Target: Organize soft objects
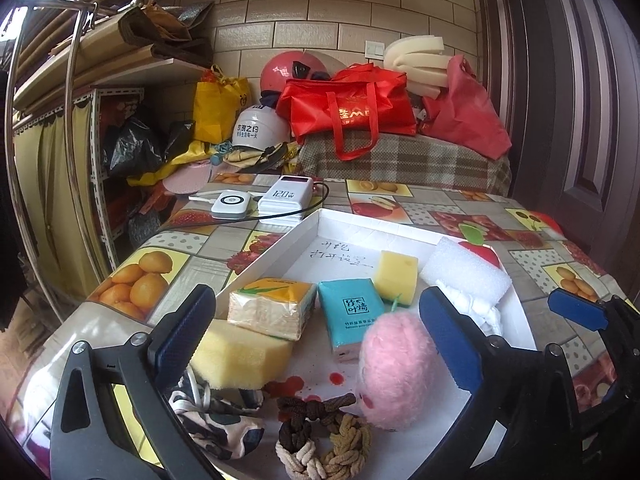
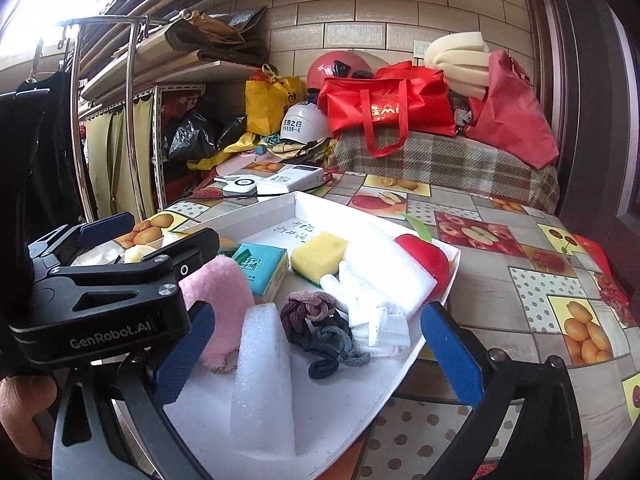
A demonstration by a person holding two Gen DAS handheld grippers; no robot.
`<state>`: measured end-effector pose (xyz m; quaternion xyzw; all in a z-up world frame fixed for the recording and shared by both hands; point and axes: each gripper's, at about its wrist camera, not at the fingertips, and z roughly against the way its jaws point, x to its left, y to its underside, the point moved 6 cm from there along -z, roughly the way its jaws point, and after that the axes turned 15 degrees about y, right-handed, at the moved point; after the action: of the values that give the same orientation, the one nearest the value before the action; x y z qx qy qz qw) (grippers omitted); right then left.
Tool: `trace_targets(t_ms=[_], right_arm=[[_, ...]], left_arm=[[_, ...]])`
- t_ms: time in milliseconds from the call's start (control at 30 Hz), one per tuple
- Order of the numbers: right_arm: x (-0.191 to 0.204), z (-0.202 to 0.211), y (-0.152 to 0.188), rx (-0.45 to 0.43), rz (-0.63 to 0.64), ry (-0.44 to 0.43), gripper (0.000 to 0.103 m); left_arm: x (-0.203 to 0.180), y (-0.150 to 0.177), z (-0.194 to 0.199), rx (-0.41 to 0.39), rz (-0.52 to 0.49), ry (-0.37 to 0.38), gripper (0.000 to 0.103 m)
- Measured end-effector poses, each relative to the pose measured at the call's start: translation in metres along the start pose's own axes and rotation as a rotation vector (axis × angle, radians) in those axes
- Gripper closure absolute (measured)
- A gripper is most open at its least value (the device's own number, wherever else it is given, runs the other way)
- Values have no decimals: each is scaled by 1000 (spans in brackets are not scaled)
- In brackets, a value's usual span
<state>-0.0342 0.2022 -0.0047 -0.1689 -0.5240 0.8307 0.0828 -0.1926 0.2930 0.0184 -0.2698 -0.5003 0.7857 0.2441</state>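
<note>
- Left hand-held gripper (image 1: 316,336) hovers wide open over the shallow white cardboard tray (image 1: 312,228), gripping nothing.
- Right hand-held gripper (image 2: 316,344) is also wide open and empty.
- Fluffy pink plush ball (image 1: 396,364) lies near in the tray, right of the teal tissue pack (image 1: 350,316).
- Braided brown hair ties (image 1: 320,436) lie nearest.
- The tray sits on the fruit-patterned counter (image 1: 160,264).

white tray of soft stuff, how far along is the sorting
Done: the shallow white cardboard tray already holds most soft items, including the yellow sponge block, teal tissue pack and fluffy pink pouch. In hand: nothing; the left hand-held gripper and right hand-held gripper both hover open. Left: tidying loose pieces like the braided hair ties and white foam strip.
</note>
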Motion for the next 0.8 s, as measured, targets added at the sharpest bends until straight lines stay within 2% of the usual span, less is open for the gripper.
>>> trace_targets(t_ms=[400,567,700,800], right_arm=[[-9,11,0,-40,-30,26,0],[-19,22,6,-39,-49,58,0],[-32,29,16,4,-57,78,0],[-41,43,23,-9,-75,78,0]], left_arm=[[-4,2,16,-50,1,-15,0],[-13,7,23,-37,9,0,0],[-21,19,25,22,45,35,0],[-33,25,33,37,43,45,0]])
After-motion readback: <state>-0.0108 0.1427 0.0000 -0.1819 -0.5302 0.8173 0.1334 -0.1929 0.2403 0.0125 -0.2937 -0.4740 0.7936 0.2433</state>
